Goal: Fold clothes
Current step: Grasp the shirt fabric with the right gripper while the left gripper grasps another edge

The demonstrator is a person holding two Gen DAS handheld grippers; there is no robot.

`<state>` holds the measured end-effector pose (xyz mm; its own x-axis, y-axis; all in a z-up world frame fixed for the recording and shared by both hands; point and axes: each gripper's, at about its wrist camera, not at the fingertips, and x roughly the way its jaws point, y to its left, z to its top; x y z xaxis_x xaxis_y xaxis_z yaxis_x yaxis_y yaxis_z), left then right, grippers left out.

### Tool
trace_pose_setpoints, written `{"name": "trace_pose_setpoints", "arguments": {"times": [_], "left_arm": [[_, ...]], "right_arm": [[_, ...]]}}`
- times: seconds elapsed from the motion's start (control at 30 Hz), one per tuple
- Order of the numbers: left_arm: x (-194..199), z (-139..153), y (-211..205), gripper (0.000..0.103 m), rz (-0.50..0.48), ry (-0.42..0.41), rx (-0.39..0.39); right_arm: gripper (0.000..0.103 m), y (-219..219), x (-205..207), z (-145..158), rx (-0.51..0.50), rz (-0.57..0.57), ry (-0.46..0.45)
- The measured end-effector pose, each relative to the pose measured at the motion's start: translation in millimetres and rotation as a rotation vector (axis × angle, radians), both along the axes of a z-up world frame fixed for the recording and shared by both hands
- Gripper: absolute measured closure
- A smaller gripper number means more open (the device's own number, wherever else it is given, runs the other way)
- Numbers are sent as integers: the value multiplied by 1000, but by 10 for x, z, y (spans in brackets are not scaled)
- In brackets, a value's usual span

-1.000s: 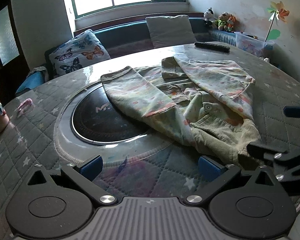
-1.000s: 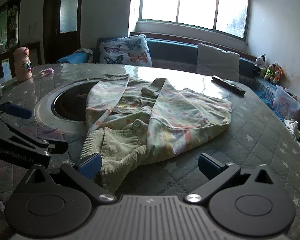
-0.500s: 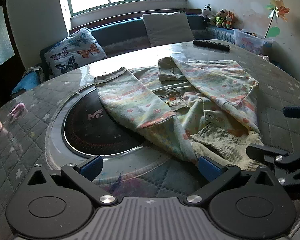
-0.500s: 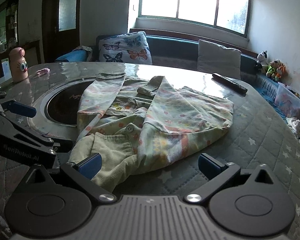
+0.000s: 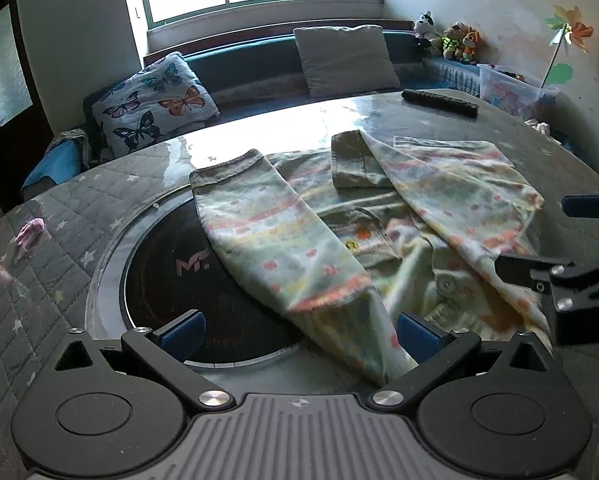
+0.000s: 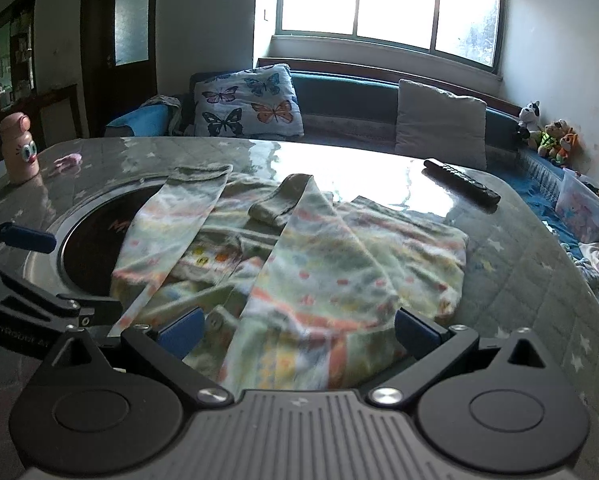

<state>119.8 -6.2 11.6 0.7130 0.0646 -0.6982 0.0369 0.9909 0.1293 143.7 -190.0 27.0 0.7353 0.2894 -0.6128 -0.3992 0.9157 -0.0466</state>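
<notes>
- the garment [image 5: 383, 216], a pale printed child's top with both sleeves crossed in over its body, is lying spread on the round table [image 5: 79, 196], its left part hanging over the dark inset burner [image 5: 187, 280] at the table's middle.
- the sleeves are sitting folded inward, which reads as the first folds already made; the lower hem nearest the cameras is looking like the part left to bring up.
- the left gripper [image 5: 299, 332] is sitting low at the near edge of the cloth with its blue pads wide apart and nothing between them but the tip of the left sleeve's shoulder end; it is not pinching anything.
- the right gripper [image 6: 297, 330] is likewise standing spread wide, its pads straddling the near hem of the garment [image 6: 319, 264] without closing on it.
- both tools are being held side by side at the hem, likely so that two corners can be taken at once and the fold kept square.
- the cloth near the pads is blurring, so whether a pad is touching fabric is hard to tell.
- a remote control [image 6: 461, 182] is lying on the far side of the table, well apart from the garment and out of the fold's path.
- a pink bottle [image 6: 19, 148] is standing at the far left edge, also clear of the work.
</notes>
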Motion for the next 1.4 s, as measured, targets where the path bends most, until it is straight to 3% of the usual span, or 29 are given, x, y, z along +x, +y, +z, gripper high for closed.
{"name": "trace_pose_setpoints", "arguments": {"times": [0.33, 0.53, 0.77, 1.07, 1.17, 1.23, 1.3, 1.4], "left_arm": [[340, 27, 29, 1, 11, -1, 5], [575, 11, 70, 15, 19, 6, -9], [895, -93, 167, 22, 34, 41, -49], [1185, -194, 237, 40, 23, 71, -88], [1264, -221, 252, 45, 23, 74, -97], [1282, -232, 257, 50, 18, 75, -101], [1300, -244, 262, 56, 13, 75, -105], [1310, -249, 275, 71, 6, 74, -116]], "right_arm": [[5, 54, 469, 11, 16, 8, 18], [13, 109, 844, -8, 27, 17, 33], [20, 277, 1432, -103, 20, 40, 49], [47, 492, 2054, -322, 32, 37, 112], [67, 504, 2174, -404, 41, 30, 141], [88, 488, 2186, -423, 41, 28, 140], [97, 453, 2162, -395, 44, 24, 136], [100, 358, 2076, -295, 46, 15, 107]]}}
